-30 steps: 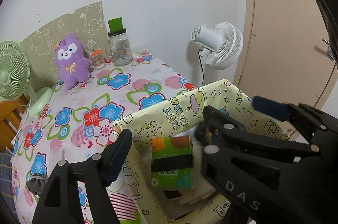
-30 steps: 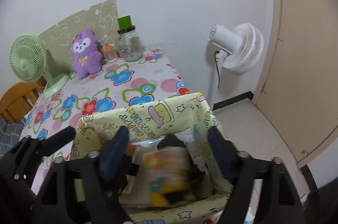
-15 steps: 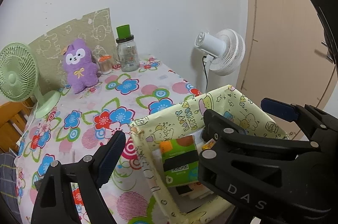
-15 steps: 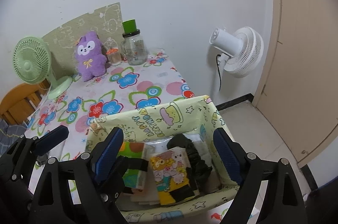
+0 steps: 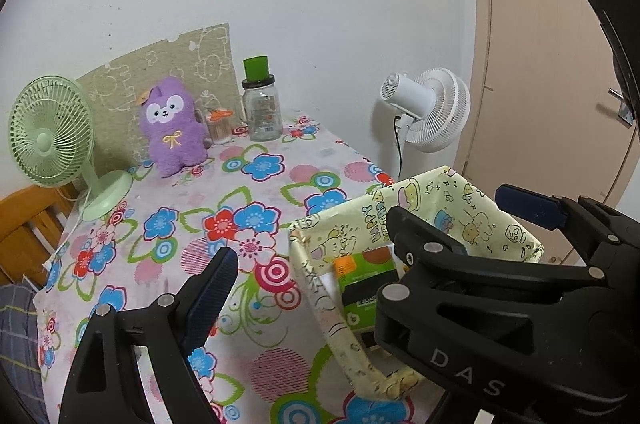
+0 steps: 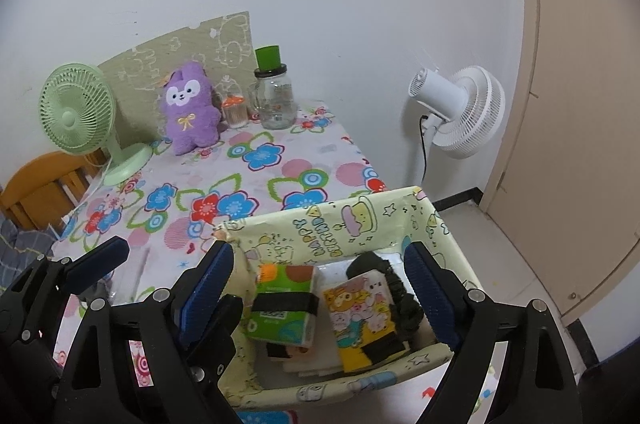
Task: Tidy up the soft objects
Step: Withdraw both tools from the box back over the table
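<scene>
Two grippers: both hung above the near right corner of the table (image 6: 280,160), over the storage box (image 6: 332,224).
Left gripper (image 5: 304,244): its jaws stood wide apart after just opening a little further, with nothing pinched; one blue pad (image 5: 214,294) hovered over the floral cloth, left of the box.
Right gripper (image 6: 318,276): its jaws had also just spread and stood apart, clamping nothing, with the box's contents showing between its pads (image 6: 424,288).
Storage box: pale yellow with cartoon prints, it sat at the table's near right corner, its top open.
Green tissue pack (image 6: 282,304): lay inside the box at its left side, a black band across it.
Cartoon tissue pack (image 6: 360,312): lay inside the box just right of the green one.
Black fabric item (image 6: 400,300): was bunched against the box's right wall.
Purple plush toy (image 6: 190,108): sat upright at the far edge of the table, between the green fan (image 6: 80,112) and a glass jar (image 6: 276,96).
</scene>
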`<move>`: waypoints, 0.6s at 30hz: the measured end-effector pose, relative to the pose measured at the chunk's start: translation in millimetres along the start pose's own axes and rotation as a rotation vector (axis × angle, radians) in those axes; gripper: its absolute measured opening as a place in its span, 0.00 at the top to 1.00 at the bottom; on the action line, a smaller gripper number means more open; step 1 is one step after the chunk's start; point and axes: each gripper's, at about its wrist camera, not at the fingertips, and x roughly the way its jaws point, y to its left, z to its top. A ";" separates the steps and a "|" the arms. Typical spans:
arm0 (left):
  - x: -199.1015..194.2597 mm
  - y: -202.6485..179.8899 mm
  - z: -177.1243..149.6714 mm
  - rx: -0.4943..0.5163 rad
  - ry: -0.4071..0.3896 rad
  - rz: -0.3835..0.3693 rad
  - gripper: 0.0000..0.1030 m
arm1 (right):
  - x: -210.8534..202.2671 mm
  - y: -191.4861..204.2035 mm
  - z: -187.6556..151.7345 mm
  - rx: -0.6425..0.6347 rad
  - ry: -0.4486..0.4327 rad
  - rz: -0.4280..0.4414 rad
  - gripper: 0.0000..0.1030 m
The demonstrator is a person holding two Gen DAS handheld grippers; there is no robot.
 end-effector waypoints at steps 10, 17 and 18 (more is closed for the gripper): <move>-16.0 17.8 -7.3 -0.011 -0.017 0.013 0.12 | -10.7 21.5 -1.3 -0.021 -0.015 0.012 0.13; -27.6 31.7 -12.6 -0.019 -0.031 0.029 0.11 | -19.2 39.3 -3.2 -0.038 -0.028 0.024 0.13; -29.5 34.2 -13.4 -0.021 -0.033 0.032 0.11 | -20.2 41.7 -3.5 -0.039 -0.029 0.026 0.13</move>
